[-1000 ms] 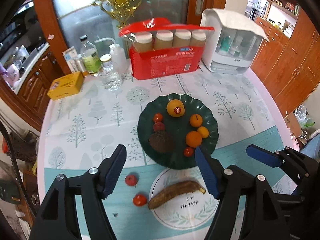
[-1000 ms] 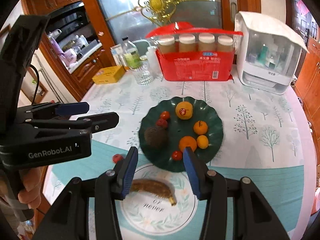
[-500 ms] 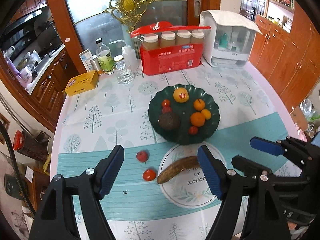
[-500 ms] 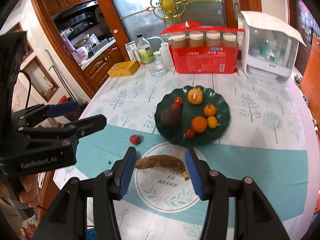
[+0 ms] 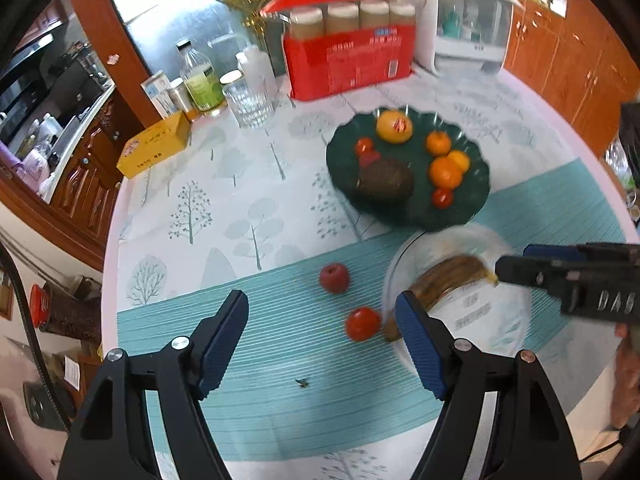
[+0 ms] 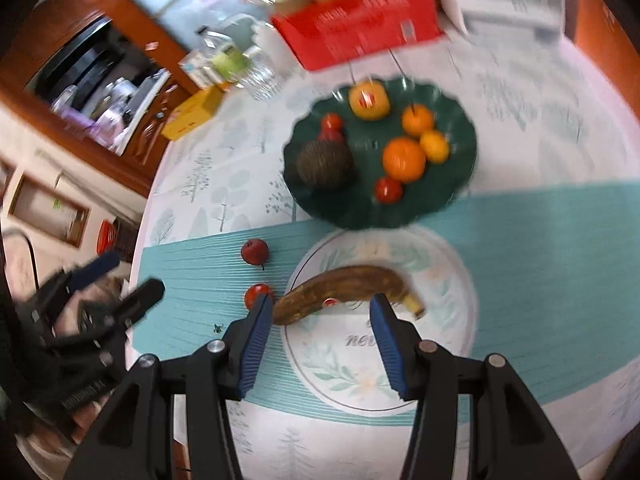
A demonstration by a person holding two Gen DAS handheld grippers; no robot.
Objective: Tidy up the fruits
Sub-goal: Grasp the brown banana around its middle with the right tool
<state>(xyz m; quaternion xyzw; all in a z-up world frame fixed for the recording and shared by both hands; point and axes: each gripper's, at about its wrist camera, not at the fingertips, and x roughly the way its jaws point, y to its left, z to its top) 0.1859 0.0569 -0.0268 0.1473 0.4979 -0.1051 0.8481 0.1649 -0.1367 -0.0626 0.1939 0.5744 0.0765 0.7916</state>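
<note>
We've dropped both grippers toward the table since a second ago — right gripper (image 6: 317, 312) now brackets the banana (image 6: 344, 288), left gripper (image 5: 322, 330) nears the tomato (image 5: 363, 323), both with fingers apart and empty — pickup looks next.

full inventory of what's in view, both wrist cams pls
green plate: 1, dark green, scalloped, mid-table, holds fruit
oranges: 3, orange, right side of the plate
yellow fruit: 1, red sticker, far side of the plate
dark fruit: 1, brown, rough, left side of the plate
small red fruits on plate: 3, red
loose red fruits: 2, red, on the teal stripe left of the banana
banana: 1, browned, on the white round print
red pack: 1, four jars, table's far edge
white cabinet: 1, far right
yellow box: 1, far left
glass: 1, clear, by the bottles
left gripper: fingers open, above the loose fruits
right gripper: fingers open, straddling the banana
</note>
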